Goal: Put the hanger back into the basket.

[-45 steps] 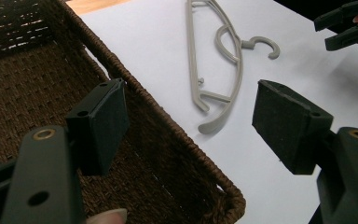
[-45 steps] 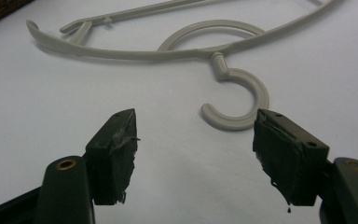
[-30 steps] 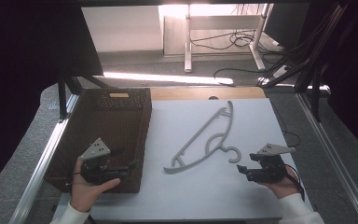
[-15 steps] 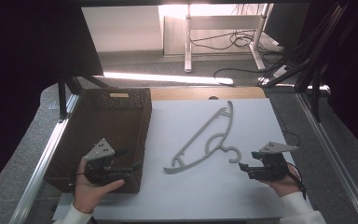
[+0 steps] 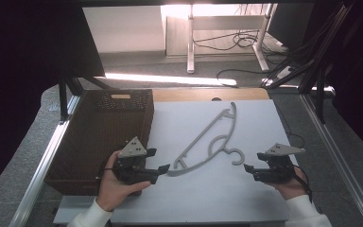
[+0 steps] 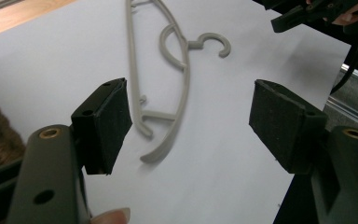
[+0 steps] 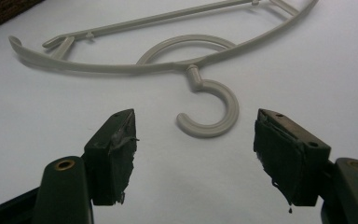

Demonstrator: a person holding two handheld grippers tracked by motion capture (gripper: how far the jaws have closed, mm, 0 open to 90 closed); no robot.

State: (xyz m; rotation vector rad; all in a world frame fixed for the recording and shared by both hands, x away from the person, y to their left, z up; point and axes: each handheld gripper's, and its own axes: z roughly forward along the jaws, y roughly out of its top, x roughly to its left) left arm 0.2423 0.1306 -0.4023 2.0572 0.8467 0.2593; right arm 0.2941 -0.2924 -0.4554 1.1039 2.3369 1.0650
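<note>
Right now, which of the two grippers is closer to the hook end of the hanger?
The right gripper. The hook of the grey hanger curls toward it and lies just ahead of its open jaws, while the left gripper faces the hanger's arm tip instead.

Dark wicker basket at white table left edge; cables on floor.

Left hand-held gripper edged rightward off the basket, nearer the hanger

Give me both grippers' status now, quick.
Left gripper: jaws open, holding nothing, near one end of the hanger.
Right gripper: jaws open, holding nothing, facing the hanger's hook.
</note>
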